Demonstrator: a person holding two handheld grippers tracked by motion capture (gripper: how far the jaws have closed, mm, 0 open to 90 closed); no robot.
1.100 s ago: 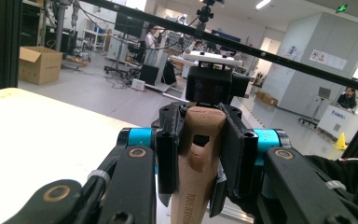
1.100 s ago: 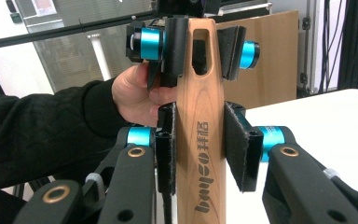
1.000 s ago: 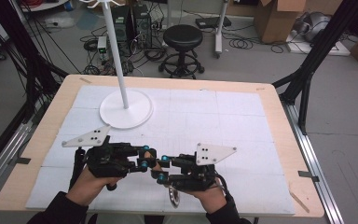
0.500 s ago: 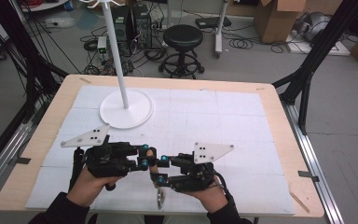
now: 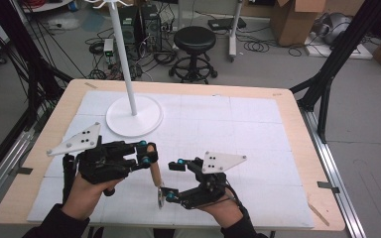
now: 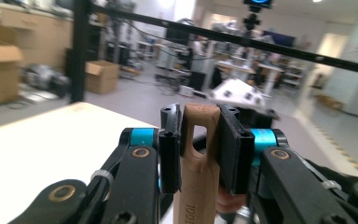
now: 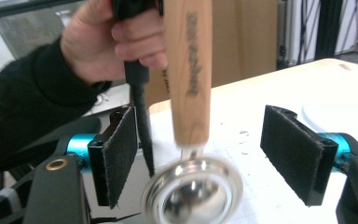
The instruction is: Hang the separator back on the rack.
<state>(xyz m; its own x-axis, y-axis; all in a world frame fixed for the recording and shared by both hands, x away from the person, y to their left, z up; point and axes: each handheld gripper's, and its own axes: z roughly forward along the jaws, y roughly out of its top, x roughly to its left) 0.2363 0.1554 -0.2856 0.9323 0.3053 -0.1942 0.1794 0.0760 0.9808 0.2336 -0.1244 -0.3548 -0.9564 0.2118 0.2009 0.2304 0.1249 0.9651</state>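
Two grippers work over the near part of the desk (image 5: 297, 148), a wooden top with a white gridded mat on it. The left gripper (image 5: 146, 154) is closed tight on the wooden handle of a scoop (image 5: 155, 171); in the left gripper view the pads (image 6: 170, 154) press on both sides of the handle's upper end, where a slot is cut through the wood. The scoop (image 7: 189, 70) hangs with the handle up and the round metal bowl down, and the bowl is just above the mat, not far from the near edge and a little left of the middle of the desk. The right gripper (image 5: 172, 179) stands beside it with its jaws wide apart; they have just been opening. In the right gripper view the metal bowl lies between the two pads (image 7: 119, 154), but neither pad touches it, and there is free space on each side, more toward the right pad. Both hands come in over the near edge, so little room is left between them and that edge. The white round base of a coat stand (image 5: 134, 115) sits in the far left part of the desk, well apart from the scoop, and its pole rises out of the picture. The right half of the mat and the whole far right corner are free, and the far edge is open too.
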